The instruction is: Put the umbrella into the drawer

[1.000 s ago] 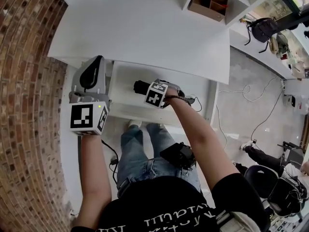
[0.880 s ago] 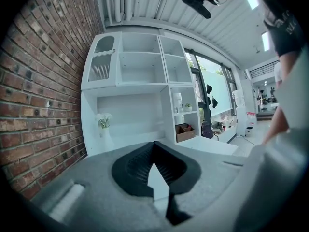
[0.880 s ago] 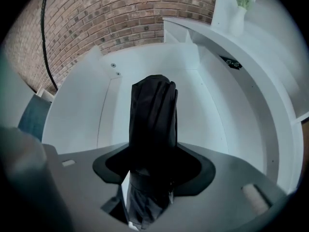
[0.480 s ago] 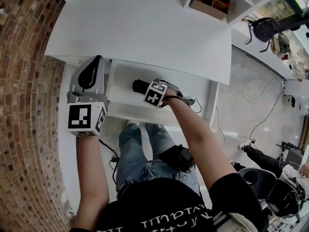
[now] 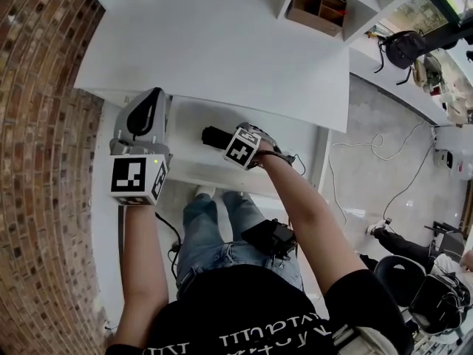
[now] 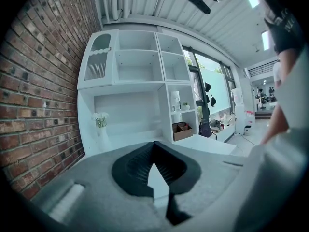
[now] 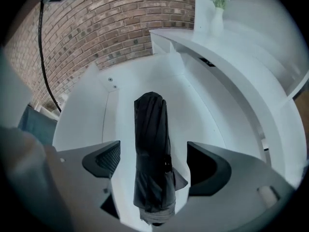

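Note:
The black folded umbrella lies lengthwise on the floor of the open white drawer under the white desk. My right gripper points steeply down over it. In the right gripper view the umbrella sits between the jaws of the right gripper. They are opening, and both pads stand clear of the fabric. My left gripper hovers beside the drawer's left side, pointing nearly level. In its own view the left gripper has its tips together with nothing between them.
A brick wall runs along the left. White shelving holds a brown box and a vase of flowers. The person's legs stand just below the drawer front. Cables and chairs are on the floor at right.
The right gripper's jaws have spread apart and let go of the umbrella, which now rests in the drawer. Its marker cube has rolled a little. The left gripper has stayed put.

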`<state>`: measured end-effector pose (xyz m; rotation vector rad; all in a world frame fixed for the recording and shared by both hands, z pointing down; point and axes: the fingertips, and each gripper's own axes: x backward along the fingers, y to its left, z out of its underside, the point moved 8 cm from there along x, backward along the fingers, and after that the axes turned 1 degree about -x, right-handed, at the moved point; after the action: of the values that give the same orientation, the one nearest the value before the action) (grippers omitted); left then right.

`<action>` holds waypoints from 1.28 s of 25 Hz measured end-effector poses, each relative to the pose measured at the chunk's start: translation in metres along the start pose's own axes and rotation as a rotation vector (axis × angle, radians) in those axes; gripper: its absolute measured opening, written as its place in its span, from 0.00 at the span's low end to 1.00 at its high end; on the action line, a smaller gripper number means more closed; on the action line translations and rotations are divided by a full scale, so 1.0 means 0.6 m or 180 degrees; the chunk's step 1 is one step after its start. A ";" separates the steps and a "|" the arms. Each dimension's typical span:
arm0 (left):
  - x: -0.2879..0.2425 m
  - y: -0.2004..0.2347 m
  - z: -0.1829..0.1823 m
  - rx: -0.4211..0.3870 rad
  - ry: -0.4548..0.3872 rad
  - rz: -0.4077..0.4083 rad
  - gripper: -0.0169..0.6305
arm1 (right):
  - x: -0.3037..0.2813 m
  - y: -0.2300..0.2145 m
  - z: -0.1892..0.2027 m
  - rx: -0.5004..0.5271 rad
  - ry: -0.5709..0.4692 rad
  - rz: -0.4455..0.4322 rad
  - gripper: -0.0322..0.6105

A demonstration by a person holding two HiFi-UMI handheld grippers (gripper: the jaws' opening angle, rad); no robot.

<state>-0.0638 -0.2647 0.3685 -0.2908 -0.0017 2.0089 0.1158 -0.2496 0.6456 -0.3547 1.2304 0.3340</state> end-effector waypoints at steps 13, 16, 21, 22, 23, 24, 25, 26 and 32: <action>0.014 -0.051 -0.036 -0.0008 -0.0154 -0.0178 0.02 | 0.136 -0.007 0.025 -0.0328 -0.0345 0.0133 0.72; 0.017 -0.062 -0.045 -0.0002 -0.0204 -0.0219 0.02 | 0.177 -0.009 0.032 -0.0387 -0.0506 0.0204 0.70; 0.023 -0.077 -0.054 -0.0007 -0.0287 -0.0212 0.02 | 0.247 -0.010 0.038 -0.0560 -0.1030 0.0394 0.67; 0.024 -0.078 -0.053 -0.0011 -0.0294 -0.0188 0.02 | 0.259 -0.005 0.042 -0.0679 -0.1114 0.0379 0.67; 0.025 -0.079 -0.052 -0.0010 -0.0298 -0.0157 0.02 | 0.274 0.001 0.045 -0.0786 -0.1200 0.0380 0.67; 0.025 -0.079 -0.052 0.0000 -0.0303 -0.0124 0.02 | 0.291 0.004 0.046 -0.0863 -0.1302 0.0422 0.67; 0.025 -0.079 -0.051 0.0018 -0.0310 -0.0092 0.02 | 0.308 0.007 0.047 -0.0921 -0.1415 0.0501 0.67; 0.025 -0.077 -0.052 0.0036 -0.0324 -0.0064 0.02 | 0.325 0.007 0.048 -0.0976 -0.1529 0.0610 0.67; 0.030 -0.068 -0.076 0.0085 -0.0516 0.0107 0.02 | 0.431 0.021 0.061 -0.1409 -0.2146 0.1329 0.64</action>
<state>-0.0257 -0.2367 0.3262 -0.1111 -0.0727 2.0593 0.2191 -0.2076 0.4088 -0.3206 0.5445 1.0066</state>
